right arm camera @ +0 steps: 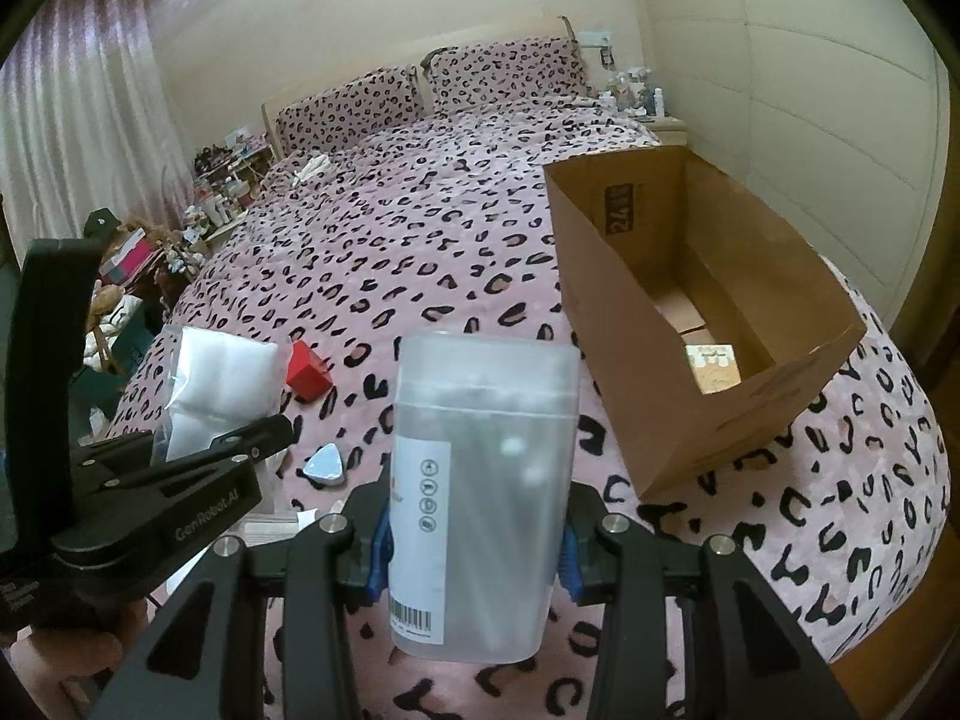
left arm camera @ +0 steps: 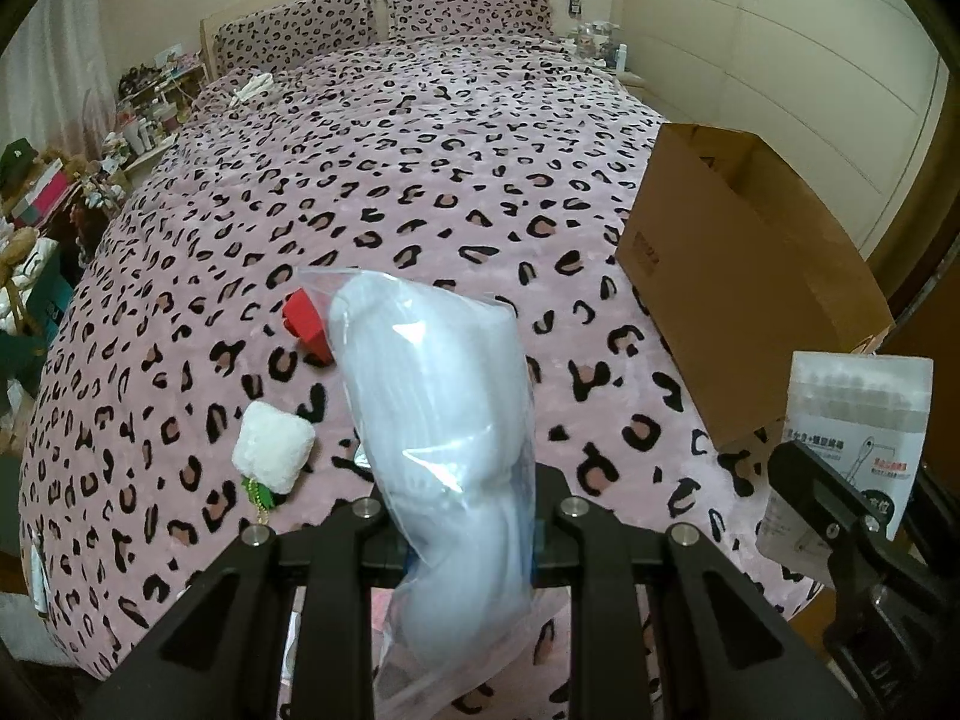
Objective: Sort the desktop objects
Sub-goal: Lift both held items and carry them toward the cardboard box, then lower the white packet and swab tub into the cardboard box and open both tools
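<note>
Though beside box (right arm camera: pixel 708 360), red block (right arm camera: pixel 307 378).

Bed (left arm camera: pixel 420 168) – pink leopard-print cover; cream walls (right arm camera: pixel 360 12); curtains (right arm camera: pixel 78 120) left – cluttered shelves (left arm camera: pixel 150 102).

A clear bag (left arm camera: pixel 441 420) of white material is clamped upright in the left tool (left arm camera: pixel 462 516), above a leopard-print bed (left arm camera: pixel 420 180). A red box (left arm camera: pixel 306 321) is seen just behind the bag, a white plush (left arm camera: pixel 273 444) to its left. A cardboard box (left arm camera: pixel 744 282) stands at the right. A labelled container (left arm camera: pixel 852 426) is held in the right tool (left arm camera: pixel 840 516) at the near right.
</note>
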{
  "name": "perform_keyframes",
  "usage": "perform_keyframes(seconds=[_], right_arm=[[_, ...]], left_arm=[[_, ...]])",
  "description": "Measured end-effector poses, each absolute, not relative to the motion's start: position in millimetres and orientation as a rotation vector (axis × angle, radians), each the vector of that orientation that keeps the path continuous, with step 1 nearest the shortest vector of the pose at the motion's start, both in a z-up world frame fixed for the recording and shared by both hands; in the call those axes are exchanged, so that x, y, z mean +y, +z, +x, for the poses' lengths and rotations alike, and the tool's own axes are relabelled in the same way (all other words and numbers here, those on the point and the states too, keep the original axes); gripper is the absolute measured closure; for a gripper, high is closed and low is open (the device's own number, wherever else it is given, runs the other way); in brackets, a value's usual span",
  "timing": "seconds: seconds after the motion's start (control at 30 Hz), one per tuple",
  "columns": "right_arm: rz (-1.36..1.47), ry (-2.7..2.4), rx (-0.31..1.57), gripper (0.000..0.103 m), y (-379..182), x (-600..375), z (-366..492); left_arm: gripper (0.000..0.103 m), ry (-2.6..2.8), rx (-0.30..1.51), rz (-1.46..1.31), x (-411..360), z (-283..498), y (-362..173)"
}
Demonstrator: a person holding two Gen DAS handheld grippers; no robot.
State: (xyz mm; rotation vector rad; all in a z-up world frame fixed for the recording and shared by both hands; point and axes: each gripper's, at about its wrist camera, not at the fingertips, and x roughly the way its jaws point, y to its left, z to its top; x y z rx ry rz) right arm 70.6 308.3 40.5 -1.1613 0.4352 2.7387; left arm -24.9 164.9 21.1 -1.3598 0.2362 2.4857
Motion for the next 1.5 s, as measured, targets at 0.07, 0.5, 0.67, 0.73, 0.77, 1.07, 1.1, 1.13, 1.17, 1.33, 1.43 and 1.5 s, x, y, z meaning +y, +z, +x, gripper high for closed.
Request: perform_keyframes(seconds=[0.07,0.5,0.67,0.73,0.77,1.07,1.1,1.13,1.17,1.33,1.43,1.5], right_arm=[[-1.154,2.738,0.437,0.061,42,312,71],[-1.127,2.707,0.417,0.061,52,334,77],[-1.078,2.69,0.418,0.061,66,353,79],[-1.062,2.684,0.423,0.061,71,361,79],[-1.055,2.679,0.426,0.061,75,366,79],[-1.009,2.645,0.397,0.061,94,390,73],[-1.005,2.641,0.397,0.061,95,393,72],[-1.001,2.636,0.394,0.061,97,397,72],[-1.0,2.629,0.386,0.061,98,401,70],[-0.987,2.6,0.358,0.061,106,423,60],[-0.973,2.583,0.339,0.061,110,437,51],[-0.976,2.571,0.33,0.061,110,446,43]], left_arm=[[0.08,2.481,0.244,-1.357,169,-25,22],[0.08,2.413,0.315,-1.293,212,-28,36],[0.08,2.349,0.356,-1.241,242,-32,50],[0.08,2.317,0.368,-1.224,257,-34,56],[0.08,2.307,0.376,-1.216,262,-35,58],[0.08,2.219,0.415,-1.189,307,-47,68],[0.08,2.212,0.418,-1.186,311,-48,69],[0.08,2.206,0.424,-1.181,316,-49,70],[0.08,2.199,0.435,-1.172,322,-51,72],[0.08,2.148,0.452,-1.147,348,-65,82],[0.08,2.127,0.466,-1.134,367,-80,90],[0.08,2.097,0.46,-1.134,377,-91,92]])
